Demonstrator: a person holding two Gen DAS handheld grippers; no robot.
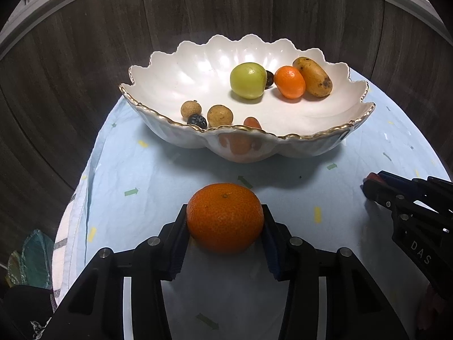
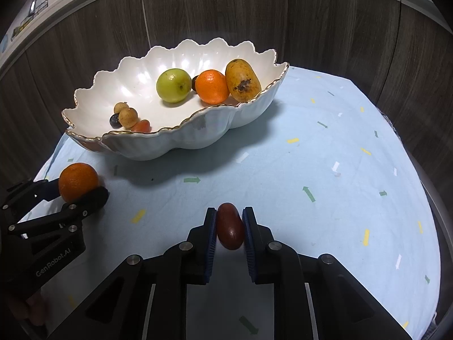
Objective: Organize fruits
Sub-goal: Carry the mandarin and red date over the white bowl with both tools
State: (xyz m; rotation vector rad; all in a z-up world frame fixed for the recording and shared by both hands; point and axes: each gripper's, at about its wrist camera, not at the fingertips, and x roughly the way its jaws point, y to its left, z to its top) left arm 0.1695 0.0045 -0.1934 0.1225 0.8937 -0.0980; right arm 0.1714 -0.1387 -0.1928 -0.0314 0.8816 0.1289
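My left gripper (image 1: 225, 212) is shut on a large orange (image 1: 225, 217), in front of the white scalloped bowl (image 1: 308, 146). The same orange (image 2: 78, 181) and gripper show in the right wrist view at the left. My right gripper (image 2: 229, 212) is shut on a dark red oval fruit (image 2: 230, 226) above the cloth. The bowl (image 2: 198, 133) holds a green apple (image 2: 173, 85), a small orange (image 2: 212, 86), a spotted yellow mango (image 2: 242, 80), two tan longans (image 2: 128, 117), a dark berry (image 2: 114, 121) and a small red fruit (image 2: 142, 126).
A light blue cloth (image 2: 325, 170) with small arrow marks covers the round table. A dark wood wall (image 2: 226, 14) stands close behind the bowl. The table edge drops off at the left (image 1: 76, 198) and right. The right gripper's arm (image 1: 410, 212) shows at the right of the left wrist view.
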